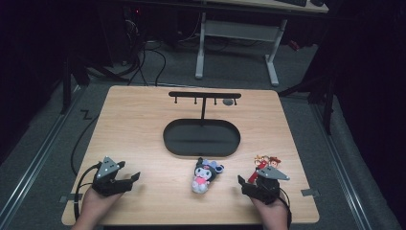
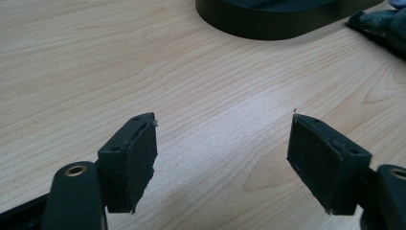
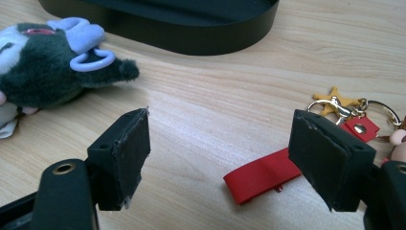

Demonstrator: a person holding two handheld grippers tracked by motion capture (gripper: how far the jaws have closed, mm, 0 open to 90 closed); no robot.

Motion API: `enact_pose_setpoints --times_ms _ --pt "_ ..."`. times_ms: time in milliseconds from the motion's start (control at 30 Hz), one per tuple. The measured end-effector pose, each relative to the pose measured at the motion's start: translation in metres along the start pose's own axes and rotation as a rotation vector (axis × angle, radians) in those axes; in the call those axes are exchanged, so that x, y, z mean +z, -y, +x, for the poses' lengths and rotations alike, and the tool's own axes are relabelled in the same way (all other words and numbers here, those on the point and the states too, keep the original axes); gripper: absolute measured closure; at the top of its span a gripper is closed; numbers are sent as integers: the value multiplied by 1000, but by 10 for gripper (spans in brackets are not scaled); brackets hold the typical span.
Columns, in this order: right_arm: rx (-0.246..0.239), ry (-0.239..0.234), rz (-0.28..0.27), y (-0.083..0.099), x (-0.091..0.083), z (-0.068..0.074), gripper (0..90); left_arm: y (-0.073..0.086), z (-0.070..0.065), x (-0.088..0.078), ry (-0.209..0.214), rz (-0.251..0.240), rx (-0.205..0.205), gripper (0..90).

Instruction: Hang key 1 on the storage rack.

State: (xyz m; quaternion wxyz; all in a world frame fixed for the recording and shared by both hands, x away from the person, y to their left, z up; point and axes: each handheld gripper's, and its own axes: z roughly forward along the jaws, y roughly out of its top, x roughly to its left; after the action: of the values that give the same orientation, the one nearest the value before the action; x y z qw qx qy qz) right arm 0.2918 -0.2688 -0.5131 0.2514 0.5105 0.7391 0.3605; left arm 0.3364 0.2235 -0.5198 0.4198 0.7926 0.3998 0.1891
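High view: both grippers rest low at the near edge of the wooden tabletop, one in each of the person's hands. The left gripper sits at the near left corner, its fingers spread wide apart over bare wood with nothing between them. The right gripper sits at the near right, fingers likewise apart and gripping nothing. Just ahead of it lies a keychain with small figures, a red strap and a gold clasp; in the right gripper view the strap runs up beside the right-hand finger, whether touching I cannot tell. Between the two grippers a dark plush toy with a pale lilac loop lies on its back. Behind it stands a black hanger stand on an oval base.
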Motion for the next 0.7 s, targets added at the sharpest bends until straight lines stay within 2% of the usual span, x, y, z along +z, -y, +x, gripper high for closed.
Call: enact_pose_setpoints --times_ms 400,467,567,700 --pt "-19 30 28 2 -6 3 212 -5 -7 7 10 -1 40 254" --pt "-19 31 29 1 -7 2 212 -5 -7 8 11 -1 39 253" --pt "8 12 43 1 -9 1 212 -5 -7 7 6 -9 46 249" --pt "2 9 55 -2 -9 -1 212 -5 -7 6 7 -23 51 249"
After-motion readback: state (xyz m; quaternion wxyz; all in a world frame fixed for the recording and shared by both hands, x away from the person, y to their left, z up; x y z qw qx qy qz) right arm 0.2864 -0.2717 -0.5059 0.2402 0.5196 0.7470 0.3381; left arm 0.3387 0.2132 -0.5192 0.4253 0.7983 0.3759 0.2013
